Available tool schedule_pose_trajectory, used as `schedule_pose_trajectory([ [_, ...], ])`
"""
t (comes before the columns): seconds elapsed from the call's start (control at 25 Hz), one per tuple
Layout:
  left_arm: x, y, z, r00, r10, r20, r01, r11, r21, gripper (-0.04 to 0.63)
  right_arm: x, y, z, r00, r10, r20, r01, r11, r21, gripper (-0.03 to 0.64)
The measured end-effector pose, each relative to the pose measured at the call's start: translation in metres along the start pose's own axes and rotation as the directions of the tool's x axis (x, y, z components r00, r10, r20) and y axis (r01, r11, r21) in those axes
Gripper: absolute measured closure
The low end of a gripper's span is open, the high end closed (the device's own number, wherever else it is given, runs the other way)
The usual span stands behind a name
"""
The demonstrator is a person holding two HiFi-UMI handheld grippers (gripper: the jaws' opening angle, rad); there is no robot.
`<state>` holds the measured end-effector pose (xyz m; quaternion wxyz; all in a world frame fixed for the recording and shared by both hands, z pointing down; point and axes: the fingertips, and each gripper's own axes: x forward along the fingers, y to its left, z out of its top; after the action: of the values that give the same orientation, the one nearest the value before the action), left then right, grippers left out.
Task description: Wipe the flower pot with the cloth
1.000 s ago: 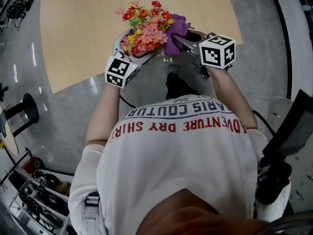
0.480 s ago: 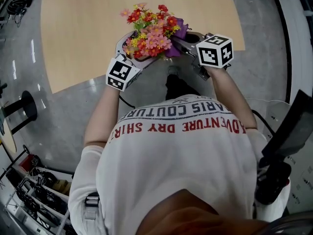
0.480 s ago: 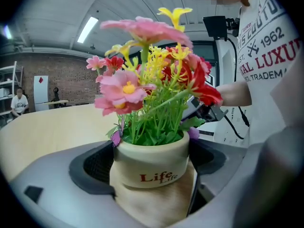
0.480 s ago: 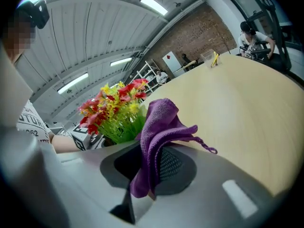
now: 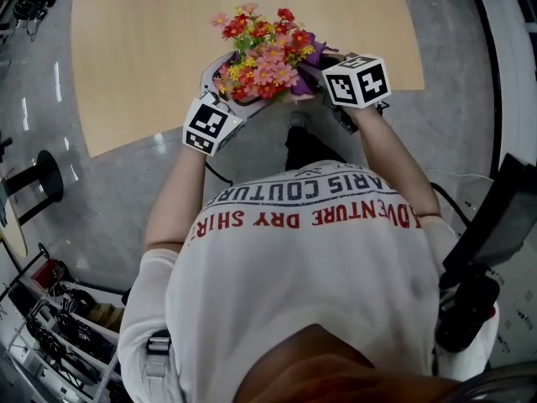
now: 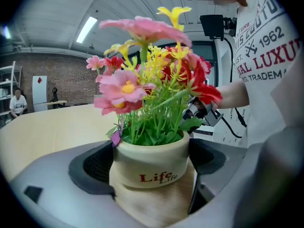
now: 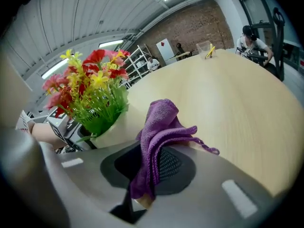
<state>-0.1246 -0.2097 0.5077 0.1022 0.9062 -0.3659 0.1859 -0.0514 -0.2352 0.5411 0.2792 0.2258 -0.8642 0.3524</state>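
A cream flower pot (image 6: 151, 161) with red "Life" lettering holds pink, red and yellow flowers (image 5: 267, 50). My left gripper (image 6: 152, 175) is shut on the pot, its jaws pressed on both sides, and it holds the pot up above the table's near edge. My right gripper (image 7: 145, 175) is shut on a purple cloth (image 7: 159, 141), which drapes over its jaws. In the right gripper view the cloth sits right beside the pot (image 7: 111, 134); whether it touches is unclear. In the head view the flowers hide most of the pot and the cloth (image 5: 312, 57).
A light wooden table (image 5: 168, 49) spreads beyond the pot, its curved near edge just below the grippers. A grey glossy floor (image 5: 101, 200) surrounds it. A shelf with clutter (image 5: 50, 342) stands at lower left and dark equipment (image 5: 487, 250) at right.
My right gripper with the cloth has moved up and left, closer against the pot. The flowers have shifted slightly right and now cover most of the purple cloth.
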Motion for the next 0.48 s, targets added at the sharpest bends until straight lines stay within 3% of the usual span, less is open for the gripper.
schedule_pose_trajectory([
  [0.24, 0.004, 0.003, -0.003, 1.0, -0.015, -0.023, 0.015, 1.0, -0.001, 0.098, 0.001, -0.005, 0.0, 1.0, 0.001, 0.0, -0.001, 1.0, 0.019, 0.565],
  [0.4, -0.001, 0.001, 0.0, 1.0, 0.026, -0.002, -0.026, 0.995, -0.101, 0.098, -0.012, -0.003, -0.007, 0.999, 0.0, 0.048, -0.002, 0.999, 0.045, 0.565],
  [0.48, -0.01, -0.013, -0.001, 0.998, 0.064, -0.009, -0.065, 0.991, -0.117, 0.098, -0.028, 0.003, -0.02, 0.998, -0.006, 0.067, 0.002, 0.998, 0.058, 0.565],
])
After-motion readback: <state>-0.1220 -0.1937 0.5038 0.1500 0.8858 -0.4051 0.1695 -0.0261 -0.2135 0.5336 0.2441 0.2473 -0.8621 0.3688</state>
